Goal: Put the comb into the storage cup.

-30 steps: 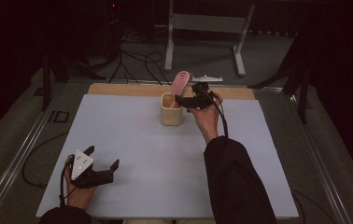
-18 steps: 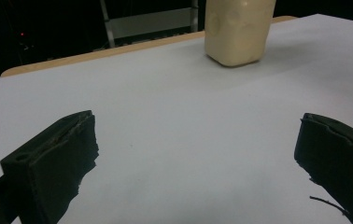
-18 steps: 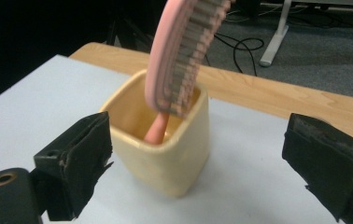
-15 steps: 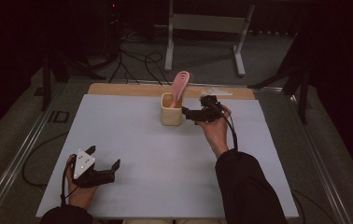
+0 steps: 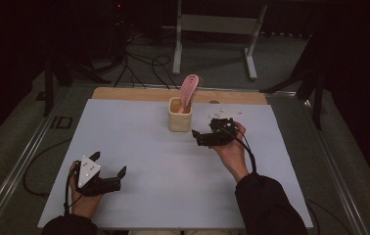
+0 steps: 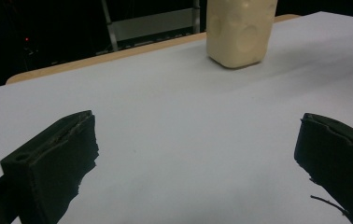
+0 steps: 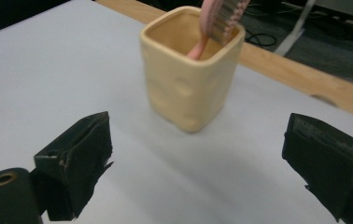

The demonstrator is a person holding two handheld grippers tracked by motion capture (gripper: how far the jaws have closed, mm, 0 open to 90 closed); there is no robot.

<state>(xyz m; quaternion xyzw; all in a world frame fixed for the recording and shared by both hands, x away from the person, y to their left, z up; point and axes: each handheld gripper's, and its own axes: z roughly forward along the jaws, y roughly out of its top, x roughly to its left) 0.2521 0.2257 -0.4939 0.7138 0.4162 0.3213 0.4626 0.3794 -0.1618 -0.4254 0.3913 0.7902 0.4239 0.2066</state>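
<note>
A cream square cup (image 5: 179,116) stands at the back middle of the white table, with a pink brush (image 5: 189,88) leaning upright out of it. My right gripper (image 5: 198,138) hovers just right of and in front of the cup, open and holding nothing. In the right gripper view the cup (image 7: 191,79) and the brush (image 7: 216,23) sit ahead of the spread jaws of the right gripper (image 7: 198,163). My left gripper (image 5: 109,164) rests open at the front left, far from the cup. Its own view shows the cup (image 6: 240,32) beyond the left gripper (image 6: 193,158).
A white sheet (image 5: 139,147) covers the table, and a wooden strip (image 5: 124,94) runs along its back edge. Behind the table stand a metal frame (image 5: 217,29) and loose cables (image 5: 144,61) on the floor.
My right gripper let go of the pink brush, which now stands in the cup. It then drew back down and toward the person. The left gripper stayed put.
</note>
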